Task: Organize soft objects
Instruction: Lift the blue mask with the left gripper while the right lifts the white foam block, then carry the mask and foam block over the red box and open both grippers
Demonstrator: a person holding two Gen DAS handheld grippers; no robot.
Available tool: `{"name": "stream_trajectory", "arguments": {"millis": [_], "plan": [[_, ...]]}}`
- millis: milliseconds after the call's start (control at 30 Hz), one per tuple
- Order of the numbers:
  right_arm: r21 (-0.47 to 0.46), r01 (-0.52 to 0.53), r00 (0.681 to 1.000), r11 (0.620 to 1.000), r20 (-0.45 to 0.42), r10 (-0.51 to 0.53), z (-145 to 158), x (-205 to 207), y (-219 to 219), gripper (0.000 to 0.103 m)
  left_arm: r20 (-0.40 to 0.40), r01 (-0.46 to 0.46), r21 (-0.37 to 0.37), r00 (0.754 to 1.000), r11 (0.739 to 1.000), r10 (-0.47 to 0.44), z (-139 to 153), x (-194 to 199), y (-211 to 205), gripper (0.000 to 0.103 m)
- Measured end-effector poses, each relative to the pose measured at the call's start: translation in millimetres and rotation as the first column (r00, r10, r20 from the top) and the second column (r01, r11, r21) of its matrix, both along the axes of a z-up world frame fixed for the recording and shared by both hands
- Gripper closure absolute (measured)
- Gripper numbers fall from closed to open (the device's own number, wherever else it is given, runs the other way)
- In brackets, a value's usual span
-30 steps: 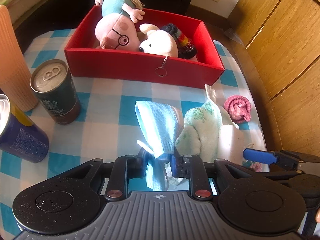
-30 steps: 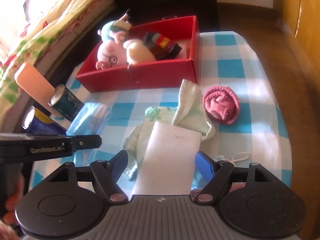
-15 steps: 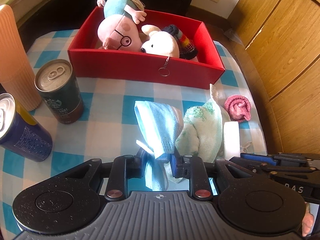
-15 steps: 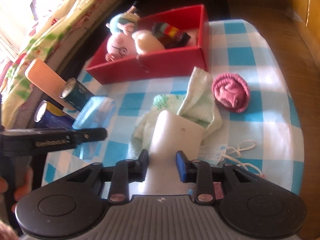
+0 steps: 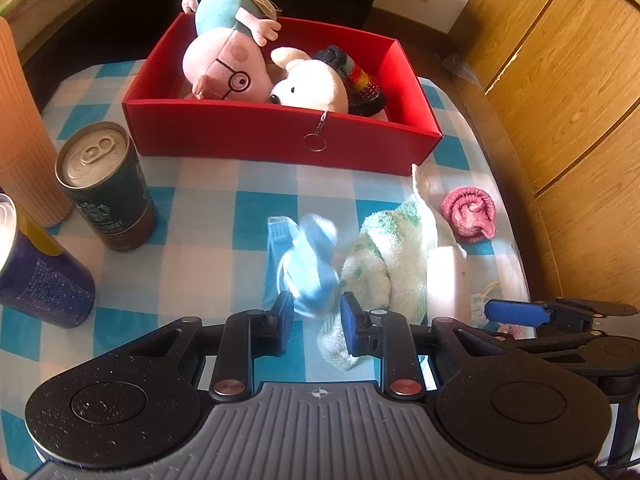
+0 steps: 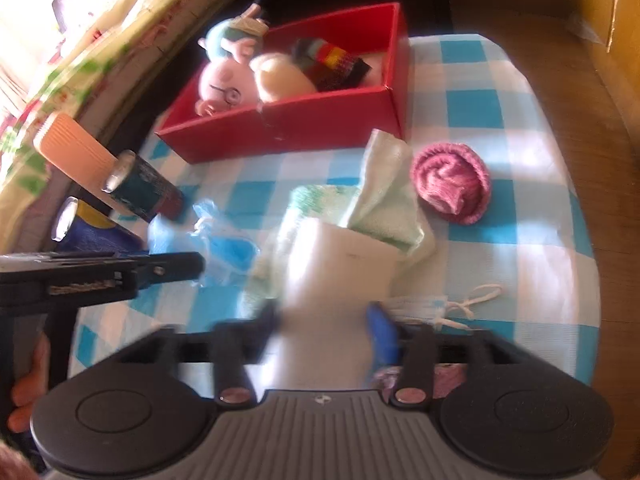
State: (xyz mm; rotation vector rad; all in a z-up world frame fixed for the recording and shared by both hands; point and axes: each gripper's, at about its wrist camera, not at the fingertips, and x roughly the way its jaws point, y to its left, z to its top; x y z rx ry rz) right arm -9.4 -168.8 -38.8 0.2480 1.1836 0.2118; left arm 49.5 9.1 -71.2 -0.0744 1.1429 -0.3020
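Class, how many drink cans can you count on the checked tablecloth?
2. A green can stands left of the red box; a blue can stands nearer the camera, partly cut off by the frame edge.

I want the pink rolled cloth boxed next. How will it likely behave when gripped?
The pink rolled cloth looks knitted and soft, so it would probably squash between pads rather than resist. A loose flap sticks out of the roll, so it may unroll when lifted. It probably weighs little, and lying flat it seems unlikely to roll away.

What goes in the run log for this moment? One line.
left gripper: opening, blue cloth between jaws | right gripper: opening, white block between jaws | red box: plush toys inside
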Motion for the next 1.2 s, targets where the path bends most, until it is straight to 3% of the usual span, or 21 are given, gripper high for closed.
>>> {"name": "stream_trajectory", "arguments": {"millis": [100, 233, 300, 333, 367, 433, 500, 533, 667, 833, 900, 1033, 1200], "plan": [[-0.003, 0.014, 1.0, 1.0, -0.008, -0.014, -3.8, 0.7, -2.8, 0.045, -0.011, 0.002, 0.013, 1.0, 1.0, -0.001, -5.0, 3.5, -0.5, 0.078], [0.028, 0.029, 0.999, 0.999, -0.04, -0.027, -11.4, 4.2, 0.5, 0.044, -0.001, -0.045, 0.019, 0.999, 0.999, 0.045, -9.6, 17.9, -1.4, 0.073], [0.015, 0.011, 0.999, 1.0, -0.038, -0.01, -12.5, 5.0, 7.3, 0.044, 0.033, -0.062, 0.036, 0.998, 0.997, 0.061, -4.0, 25.5, -0.8, 0.058], [0.01, 0.008, 0.999, 1.0, -0.035, -0.008, -12.6, 4.7, 9.7, 0.044, 0.039, -0.076, 0.042, 0.996, 0.996, 0.075, -3.0, 29.0, 0.5, 0.041], [0.006, 0.002, 0.999, 1.0, -0.034, -0.001, -13.2, 5.1, 11.6, 0.044, 0.043, -0.09, 0.039, 0.995, 0.995, 0.089, -3.5, 32.1, 1.8, 0.033], [-0.007, -0.013, 0.999, 1.0, -0.035, 0.013, -17.0, 6.2, 15.2, 0.046, 0.038, -0.101, 0.048, 0.994, 0.994, 0.099, -9.1, 39.9, -0.2, 0.035], [-0.006, -0.032, 0.999, 0.999, -0.044, 0.031, -22.1, 7.5, 17.7, 0.067, 0.03, -0.106, 0.085, 0.994, 0.991, 0.104, -19.7, 47.3, -6.8, 0.036], [-0.002, -0.038, 0.998, 0.999, -0.051, 0.038, -24.0, 8.1, 18.5, 0.068, 0.025, -0.107, 0.103, 0.994, 0.989, 0.105, -26.1, 50.3, -9.9, 0.037], [-0.009, -0.066, 0.997, 0.998, -0.027, 0.066, -19.5, 4.8, 18.5, 0.069, -0.044, -0.1, 0.13, 0.993, 0.986, 0.107, -54.3, 59.0, -18.3, 0.047], [0.022, -0.057, 0.998, 0.998, -0.018, 0.057, -11.2, 3.8, 8.7, 0.069, -0.01, -0.122, 0.098, 0.992, 0.988, 0.124, -51.6, 62.2, -18.1, 0.044], [0.024, -0.061, 0.998, 0.998, -0.009, 0.061, -8.1, 2.7, 7.6, 0.069, -0.044, -0.125, 0.119, 0.99, 0.985, 0.131, -56.9, 61.7, -17.3, 0.058], [0.025, -0.063, 0.998, 0.998, -0.002, 0.063, -5.9, 0.6, 4.9, 0.07, -0.045, -0.106, 0.135, 0.993, 0.985, 0.113, -55.4, 52.1, -15.8, 0.074], [0.03, -0.066, 0.998, 0.997, 0.02, 0.066, 2.0, -2.6, 4.5, 0.07, -0.054, -0.096, 0.135, 0.993, 0.986, 0.105, -47.2, 33.9, -6.6, 0.075]]}}
